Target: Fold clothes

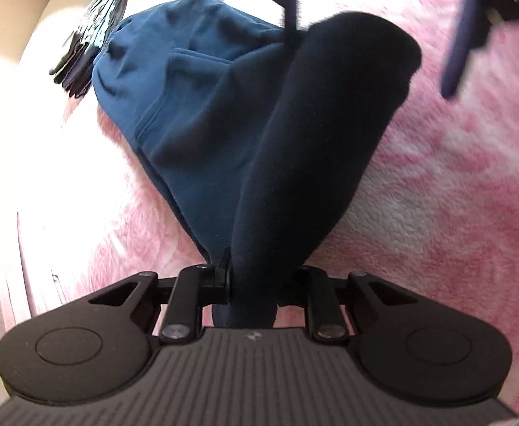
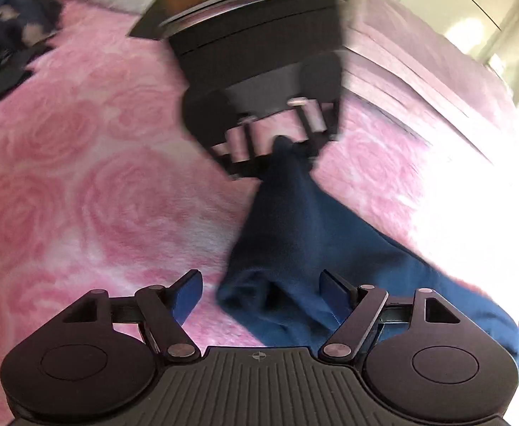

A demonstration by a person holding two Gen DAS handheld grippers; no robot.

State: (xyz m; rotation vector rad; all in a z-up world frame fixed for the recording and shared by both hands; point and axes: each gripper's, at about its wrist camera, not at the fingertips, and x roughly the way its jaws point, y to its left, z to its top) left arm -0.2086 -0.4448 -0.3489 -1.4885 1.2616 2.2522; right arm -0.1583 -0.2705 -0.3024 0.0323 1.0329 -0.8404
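The blue garment (image 1: 195, 113) lies on a pink rose-patterned blanket (image 1: 454, 177) on a bed, drawn out into a long band. One end is clamped in the left gripper (image 1: 249, 280), whose jaws are nearly closed on a bunched dark fold. In the right wrist view the right gripper (image 2: 261, 291) stands wide, its blue pads (image 2: 334, 289) either side of the other end without pressing it — released, though the cloth (image 2: 295, 248) sits between the jaws.

The long axis runs from one gripper to the other: in the right wrist view the band narrows from the broad end near the camera to the pinch at the left gripper (image 2: 277, 142) farther off. A pocket seam shows on the spread part (the garment type cannot be told for sure).

Risks, as judged from here:
- With only one end held, a pull by the left hand would likely drag the whole garment across the blanket rather than fold it.
- The plush blanket may catch the fabric, so the fold could come out skewed.
- The left grip is on a thick bunch — layers could slip out unevenly.
- A dark pile (image 1: 89, 35) lies just beside the far edge and could be disturbed by a sweep.
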